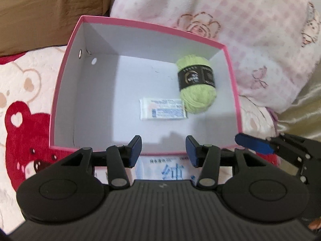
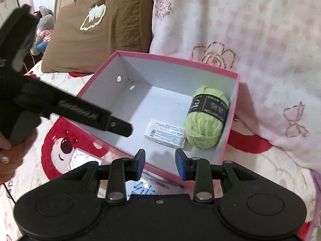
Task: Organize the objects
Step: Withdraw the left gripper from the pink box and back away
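A pink box with a white inside stands open on the bed. In it lie a green yarn ball with a black label and a small white packet with blue print, touching each other. My left gripper hovers over the box's near rim, open, with nothing between its fingers. My right gripper hangs open beside it, also holding nothing; one of its blue fingers shows in the left wrist view. A tissue pack with blue characters lies in front of the box, under both grippers.
A brown pillow leans behind the box on the left. A pink checked blanket is heaped behind and to the right. The red bear bedspread carries a shiny packet. A hand holds the left gripper.
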`<act>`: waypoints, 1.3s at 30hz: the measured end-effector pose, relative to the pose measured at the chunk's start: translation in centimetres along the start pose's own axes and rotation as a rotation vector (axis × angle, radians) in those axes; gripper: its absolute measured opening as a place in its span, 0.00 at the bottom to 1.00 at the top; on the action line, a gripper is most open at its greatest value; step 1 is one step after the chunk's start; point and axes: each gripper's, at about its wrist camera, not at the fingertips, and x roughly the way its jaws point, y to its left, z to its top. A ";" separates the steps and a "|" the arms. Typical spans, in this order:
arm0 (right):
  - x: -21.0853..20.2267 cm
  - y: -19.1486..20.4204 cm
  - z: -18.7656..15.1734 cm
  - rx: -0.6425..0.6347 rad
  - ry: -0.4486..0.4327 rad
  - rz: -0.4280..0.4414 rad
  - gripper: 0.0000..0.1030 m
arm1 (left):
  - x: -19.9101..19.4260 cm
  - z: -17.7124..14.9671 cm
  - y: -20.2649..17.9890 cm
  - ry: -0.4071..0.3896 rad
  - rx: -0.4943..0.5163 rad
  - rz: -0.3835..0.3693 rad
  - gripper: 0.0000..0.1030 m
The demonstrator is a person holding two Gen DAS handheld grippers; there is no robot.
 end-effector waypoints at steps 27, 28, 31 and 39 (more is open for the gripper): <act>-10.4 3.5 -4.9 -0.066 -0.100 0.029 0.84 | -9.8 -9.4 -2.6 -0.084 0.191 0.018 0.87; -10.6 3.5 -5.1 -0.065 -0.100 0.027 0.84 | -10.0 -9.7 -2.6 -0.086 0.188 0.016 0.88; -11.3 3.7 -5.8 -0.076 -0.106 0.020 0.84 | -10.4 -10.4 -2.4 -0.079 0.173 0.008 0.92; -12.8 3.9 -7.4 -0.080 -0.103 0.045 0.84 | -10.4 -11.6 -2.6 -0.049 0.165 0.010 0.92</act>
